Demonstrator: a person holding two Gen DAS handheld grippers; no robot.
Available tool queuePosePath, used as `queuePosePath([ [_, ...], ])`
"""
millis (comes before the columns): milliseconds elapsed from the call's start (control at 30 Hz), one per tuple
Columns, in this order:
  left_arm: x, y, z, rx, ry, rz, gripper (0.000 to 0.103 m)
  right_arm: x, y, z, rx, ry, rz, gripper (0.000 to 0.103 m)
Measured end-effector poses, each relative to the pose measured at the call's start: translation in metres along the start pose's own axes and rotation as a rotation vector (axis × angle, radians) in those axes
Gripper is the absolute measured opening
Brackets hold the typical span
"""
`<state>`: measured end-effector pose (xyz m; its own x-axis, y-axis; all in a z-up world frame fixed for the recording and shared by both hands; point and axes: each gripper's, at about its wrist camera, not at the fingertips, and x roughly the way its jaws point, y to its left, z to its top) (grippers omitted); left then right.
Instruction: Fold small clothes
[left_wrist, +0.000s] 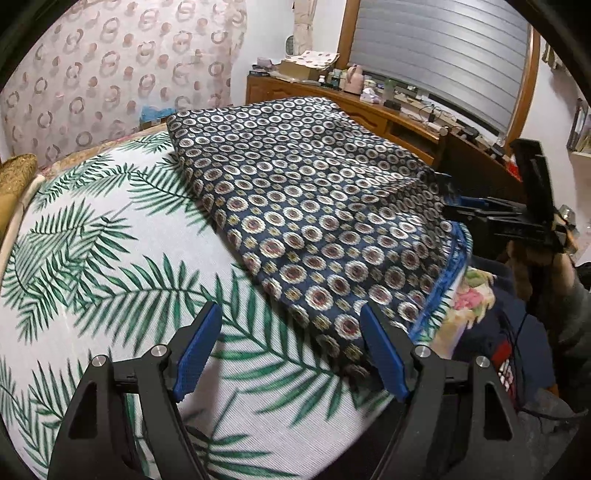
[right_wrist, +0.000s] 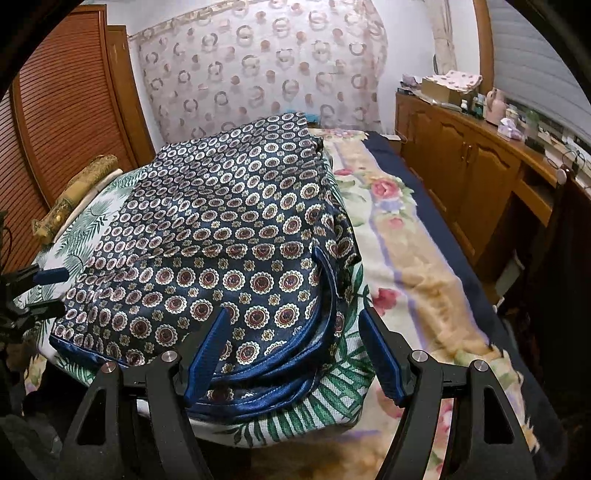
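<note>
Garment (left_wrist: 314, 206): one item, navy satin-like fabric printed with cream-ringed maroon medallions and small yellow florets; bright blue piped hem (right_wrist: 280, 365). State: folded over on itself, lying flat, mildly creased. Position: near corner between the left fingers (left_wrist: 384, 354), beside the right-hand one; hem edge between the right fingers (right_wrist: 207, 354), just ahead of them.

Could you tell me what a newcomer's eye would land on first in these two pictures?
The navy garment with ringed medallions dominates, lying folded on a white cloth printed with green palm leaves. Both open grippers flank its near edge: the left gripper at one corner, the right gripper over the blue-trimmed hem.
</note>
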<state>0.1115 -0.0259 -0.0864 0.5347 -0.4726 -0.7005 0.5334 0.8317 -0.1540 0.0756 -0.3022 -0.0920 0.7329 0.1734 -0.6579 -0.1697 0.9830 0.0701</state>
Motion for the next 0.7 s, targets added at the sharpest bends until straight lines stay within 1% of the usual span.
queuePosePath([
  [33, 0.000, -0.001, -0.002, -0.005, 0.005, -0.017, 0.065, 0.001, 0.000, 0.000, 0.001, 0.002, 0.002, 0.074],
  [67, 0.000, -0.002, -0.003, -0.009, 0.010, -0.029, 0.062, 0.001, 0.000, -0.001, 0.001, 0.004, 0.005, 0.073],
  [133, 0.001, -0.003, -0.006, -0.020, 0.017, -0.056, 0.053, 0.002, 0.003, -0.002, -0.005, 0.008, 0.010, 0.071],
  [200, 0.002, -0.006, -0.008, -0.023, 0.024, -0.067, 0.047, 0.002, 0.005, -0.004, -0.014, 0.012, 0.009, 0.070],
  [267, 0.004, -0.009, -0.010, -0.022, 0.031, -0.075, 0.046, 0.002, 0.005, -0.005, -0.026, 0.016, 0.005, 0.069],
  [400, 0.004, -0.011, -0.010, -0.024, 0.026, -0.074, 0.045, 0.003, 0.007, -0.008, -0.044, 0.019, -0.013, 0.069],
  [500, 0.003, -0.011, -0.011, -0.030, 0.025, -0.088, 0.045, 0.003, 0.007, -0.008, -0.063, 0.021, -0.041, 0.069],
  [533, 0.003, -0.013, -0.012, -0.029, 0.026, -0.098, 0.037, 0.003, 0.007, -0.007, -0.067, 0.022, -0.044, 0.069],
  [600, 0.005, -0.014, -0.013, -0.029, 0.031, -0.108, 0.028, 0.002, 0.008, -0.007, -0.078, 0.027, -0.051, 0.069],
  [633, 0.005, -0.015, -0.013, -0.024, 0.033, -0.106, 0.021, 0.002, 0.010, -0.007, -0.083, 0.029, -0.053, 0.069],
  [667, 0.005, -0.015, -0.012, -0.023, 0.035, -0.106, 0.018, 0.001, 0.011, -0.008, -0.086, 0.031, -0.053, 0.068],
  [700, 0.004, -0.016, -0.012, -0.025, 0.033, -0.109, 0.012, 0.000, 0.011, -0.008, -0.087, 0.033, -0.051, 0.067],
])
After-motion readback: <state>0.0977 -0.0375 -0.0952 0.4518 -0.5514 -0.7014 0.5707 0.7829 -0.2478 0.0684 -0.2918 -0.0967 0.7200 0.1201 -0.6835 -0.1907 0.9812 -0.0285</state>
